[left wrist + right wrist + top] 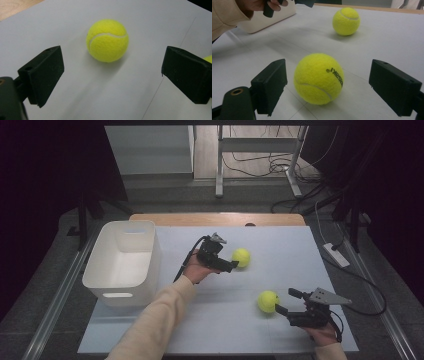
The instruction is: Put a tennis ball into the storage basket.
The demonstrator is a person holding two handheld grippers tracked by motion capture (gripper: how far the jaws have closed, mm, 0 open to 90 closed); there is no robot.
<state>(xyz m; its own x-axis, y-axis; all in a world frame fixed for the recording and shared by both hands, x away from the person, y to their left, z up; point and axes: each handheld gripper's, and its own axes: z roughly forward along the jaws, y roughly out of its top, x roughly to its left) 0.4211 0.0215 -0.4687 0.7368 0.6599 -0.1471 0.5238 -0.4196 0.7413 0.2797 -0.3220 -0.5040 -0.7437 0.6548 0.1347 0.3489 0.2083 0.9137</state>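
1. The left tongs (231, 266) stand spread, empty; the far tennis ball (241, 257) rests on the tabletop (280, 245) just ahead of them.
2. The right tongs (283, 302) stand spread, flanking the near tennis ball (268, 301) without touching.

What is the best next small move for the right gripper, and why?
Probably ease the right gripper forward a little, then close. Its jaws are open on either side of the near tennis ball, which lies on the table, still slightly ahead of them and not yet touched.
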